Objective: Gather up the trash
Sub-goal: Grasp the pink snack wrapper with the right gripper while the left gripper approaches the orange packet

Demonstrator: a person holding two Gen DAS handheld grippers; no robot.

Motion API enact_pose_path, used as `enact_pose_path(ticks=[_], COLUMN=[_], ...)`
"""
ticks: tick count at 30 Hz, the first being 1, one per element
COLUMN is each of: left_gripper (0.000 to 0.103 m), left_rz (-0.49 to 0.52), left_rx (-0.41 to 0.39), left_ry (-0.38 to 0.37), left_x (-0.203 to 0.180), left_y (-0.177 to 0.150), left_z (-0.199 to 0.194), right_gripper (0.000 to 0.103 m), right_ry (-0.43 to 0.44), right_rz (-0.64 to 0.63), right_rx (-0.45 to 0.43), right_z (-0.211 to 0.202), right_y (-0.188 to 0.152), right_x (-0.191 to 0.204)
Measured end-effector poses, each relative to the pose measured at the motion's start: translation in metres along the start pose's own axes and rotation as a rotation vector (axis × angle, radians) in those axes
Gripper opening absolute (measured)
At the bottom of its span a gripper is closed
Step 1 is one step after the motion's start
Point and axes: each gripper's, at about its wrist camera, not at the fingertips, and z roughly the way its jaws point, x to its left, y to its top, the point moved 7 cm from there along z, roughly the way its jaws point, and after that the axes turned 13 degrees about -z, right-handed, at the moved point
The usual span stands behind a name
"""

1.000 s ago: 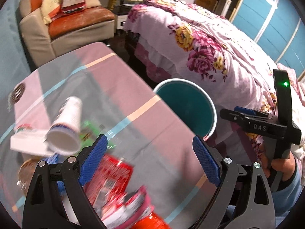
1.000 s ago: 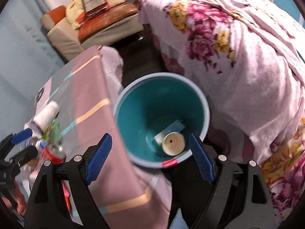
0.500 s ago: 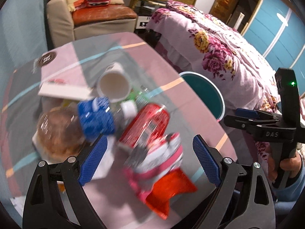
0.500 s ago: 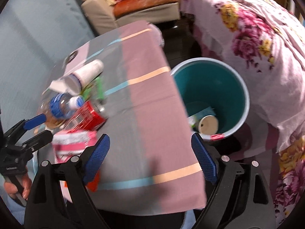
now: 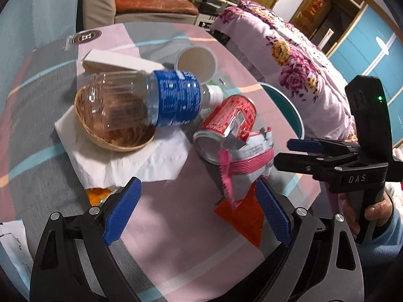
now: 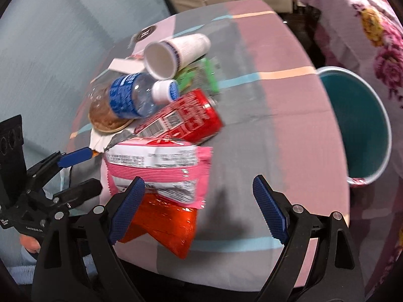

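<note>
While both tools hang empty above the litter, the step in hand looks like choosing the next piece to lift, and nothing is gripped yet. Going left to right across the counter (image 5: 176, 239): a white napkin (image 5: 121, 161) carries a wicker bowl (image 5: 113, 136), and a clear water bottle (image 5: 141, 103) with a blue label lies tipped over the bowl's rim, its white cap toward a red soda can (image 5: 226, 123) on its side. Behind them lie a flat white box (image 5: 118, 61) and a paper cup (image 6: 176, 54) on its side over a green wrapper (image 6: 206, 75). A pink snack bag (image 6: 156, 171) leans against the can and overlaps an orange-red wrapper (image 6: 166, 226) at the near edge. Well off to the right, below the counter's edge and beside the flowered bed (image 5: 302, 65), stands the teal bin (image 6: 357, 128).

The left gripper (image 5: 197, 211) hovers low over the near edge, released, blue pads spread wide, with the napkin corner by the left pad and the pink bag by the right. The right gripper (image 6: 199, 207) is likewise released, tilted down at the counter, its left pad over the pink bag. The right hand (image 5: 370, 214) is wrapped round its handle, held level beside the counter.

My guess at the next move: drop either gripper onto the pink bag, pinch its crinkled top edge, then swing right to the bin. The bag is light and may drag the wrapper beneath
</note>
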Motion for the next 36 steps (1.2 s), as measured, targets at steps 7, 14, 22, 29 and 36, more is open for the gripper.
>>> enact_pose_path(ticks=[7, 14, 22, 29, 36], left_gripper=[0.092, 0.092, 0.092, 0.092, 0.092], left_rz=[-0.026, -0.037, -0.041, -0.024, 0.088], left_rx=[0.023, 0.038, 0.043, 0.022, 0.058], left_ry=[0.004, 0.011, 0.017, -0.002, -0.089], left_x=[0.013, 0.018, 0.023, 0.015, -0.026], left_y=[-0.005, -0.005, -0.008, -0.011, -0.025], left_z=[0.012, 0.02, 0.022, 0.004, -0.008], right_gripper=[0.083, 0.083, 0.028, 0.024, 0.024], right_ry=[0.069, 0.147, 0.176, 0.13, 0.07], right_rz=[0.025, 0.038, -0.003, -0.014, -0.002], right_rx=[-0.009, -0.042, -0.034, -0.099, -0.201], right_z=[0.014, 0.016, 0.016, -0.012, -0.056], right_y=[0.008, 0.015, 0.011, 0.017, 0.019], right_x=[0.003, 0.008, 0.023, 0.025, 0.015])
